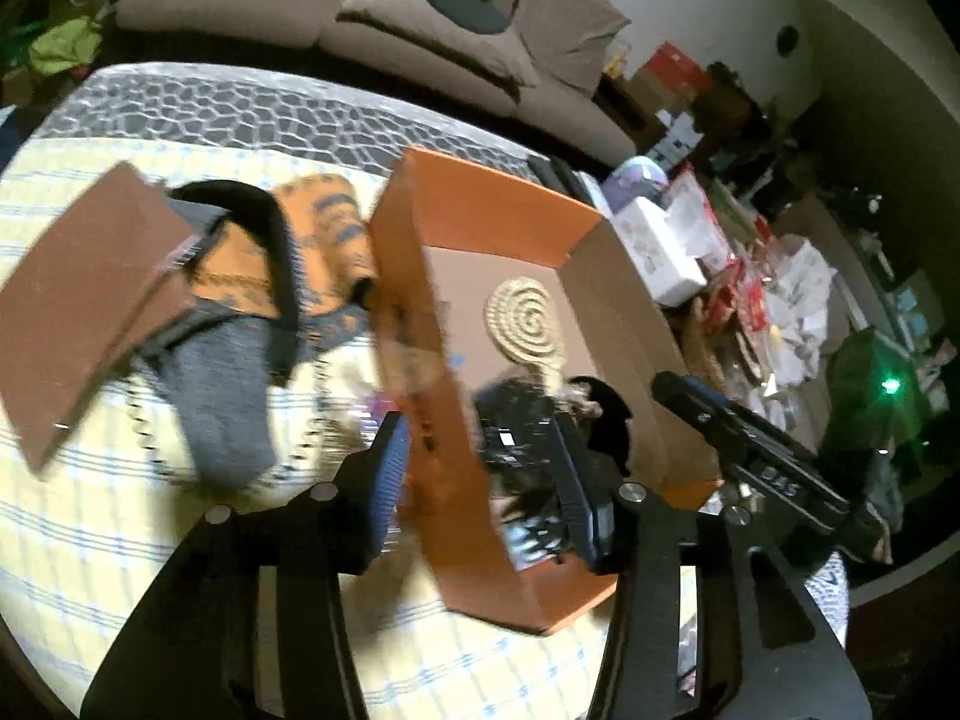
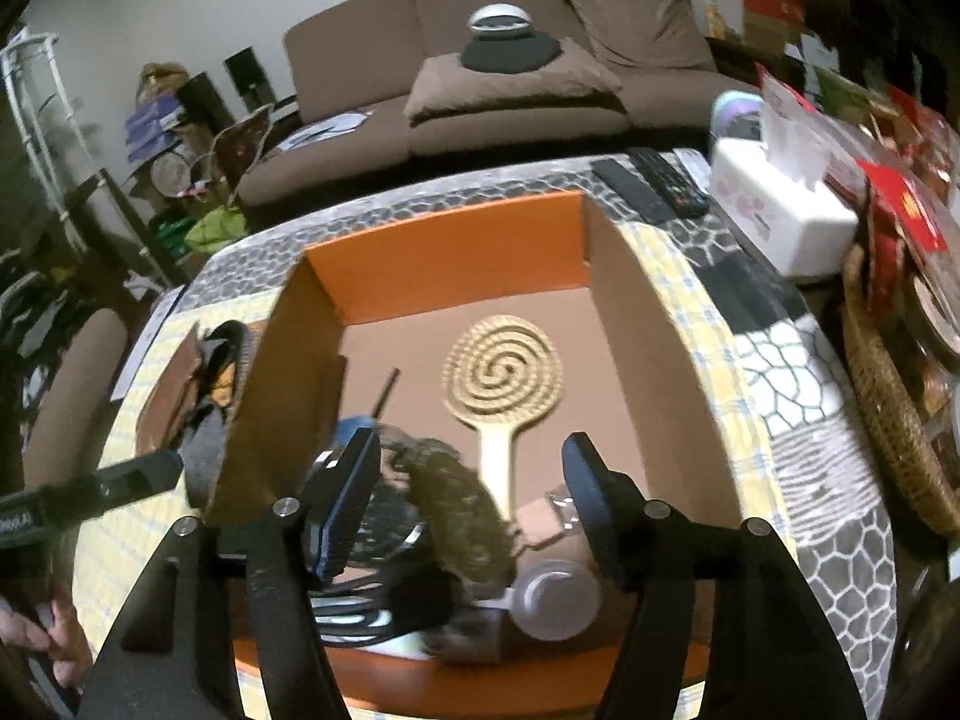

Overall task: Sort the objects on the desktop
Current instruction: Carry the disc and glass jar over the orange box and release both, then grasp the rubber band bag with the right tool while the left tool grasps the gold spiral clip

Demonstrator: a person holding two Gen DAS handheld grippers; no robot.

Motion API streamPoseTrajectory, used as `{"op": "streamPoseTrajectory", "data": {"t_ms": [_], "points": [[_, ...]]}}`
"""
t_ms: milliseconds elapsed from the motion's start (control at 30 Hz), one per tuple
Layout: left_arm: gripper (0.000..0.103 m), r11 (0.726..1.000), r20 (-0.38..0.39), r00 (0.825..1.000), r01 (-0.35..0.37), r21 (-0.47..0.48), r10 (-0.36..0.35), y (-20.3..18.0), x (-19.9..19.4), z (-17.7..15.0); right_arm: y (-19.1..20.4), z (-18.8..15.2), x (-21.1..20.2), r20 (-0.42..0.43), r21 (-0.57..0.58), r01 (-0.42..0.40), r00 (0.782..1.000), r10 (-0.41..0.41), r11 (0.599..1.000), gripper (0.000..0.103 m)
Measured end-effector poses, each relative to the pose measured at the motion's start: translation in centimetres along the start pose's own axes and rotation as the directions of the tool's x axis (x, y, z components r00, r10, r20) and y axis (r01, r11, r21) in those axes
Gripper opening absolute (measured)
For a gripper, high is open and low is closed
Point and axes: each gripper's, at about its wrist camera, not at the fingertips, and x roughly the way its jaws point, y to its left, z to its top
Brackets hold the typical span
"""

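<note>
An orange cardboard box (image 1: 480, 210) (image 2: 444, 240) stands open on the checked tablecloth. Inside it lie a beige spiral hairbrush (image 2: 498, 378) (image 1: 525, 315), a dark fuzzy hairpiece (image 2: 456, 504), black cables (image 2: 354, 606), a round silver lid (image 2: 558, 600) and a small peach item (image 2: 540, 522). My left gripper (image 1: 480, 480) hovers open over the box's left wall, which runs between its fingers without the pads pressing on it. My right gripper (image 2: 471, 498) is open above the hairpiece and the brush handle, holding nothing. Each gripper also shows in the other's view: the right gripper (image 1: 750, 462) and the left gripper (image 2: 90, 492).
Left of the box lie a brown flat lid (image 1: 78, 312), a grey and black pouch (image 1: 234, 408) and an orange patterned cloth (image 1: 336, 228). Remote controls (image 2: 654, 180), a white tissue box (image 2: 780, 222) and a wicker basket (image 2: 888, 408) crowd the right. A brown sofa (image 2: 510, 72) stands behind.
</note>
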Motion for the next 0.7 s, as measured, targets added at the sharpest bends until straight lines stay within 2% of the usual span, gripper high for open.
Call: {"op": "streamPoseTrajectory", "data": {"t_ms": [67, 133, 233, 400, 533, 700], "points": [[0.05, 1.0, -0.002, 1.0, -0.009, -0.01, 0.009, 1.1, -0.5, 0.1, 1.2, 0.1, 0.0, 0.005, -0.021, -0.011, 1.0, 0.012, 1.0, 0.072], [0.065, 1.0, -0.005, 1.0, -0.011, -0.026, 0.011, 2.3, -1.1, 0.0, 2.1, 0.2, 0.1, 0.009, -0.037, -0.025, 1.0, 0.025, 0.999, 0.078], [0.077, 0.999, -0.004, 1.0, -0.025, -0.047, 0.025, 4.0, -1.9, -0.1, 3.7, 0.5, 0.3, 0.021, -0.049, -0.063, 0.998, 0.064, 0.997, 0.088], [0.08, 0.996, -0.012, 0.998, -0.064, -0.064, 0.063, 6.3, -2.7, -0.3, 6.5, 0.9, 0.9, 0.034, -0.085, -0.086, 0.995, 0.089, 0.993, 0.102], [0.081, 0.994, -0.016, 0.997, -0.08, -0.071, 0.08, 7.4, -2.9, -0.5, 8.8, 1.3, 1.2, 0.041, -0.111, -0.102, 0.993, 0.107, 0.989, 0.102], [0.081, 0.997, -0.048, 0.995, -0.083, -0.006, 0.083, 6.4, -1.6, -1.4, 10.9, 1.9, 1.5, 0.047, -0.085, -0.141, 0.988, 0.145, 0.986, 0.102]]}}
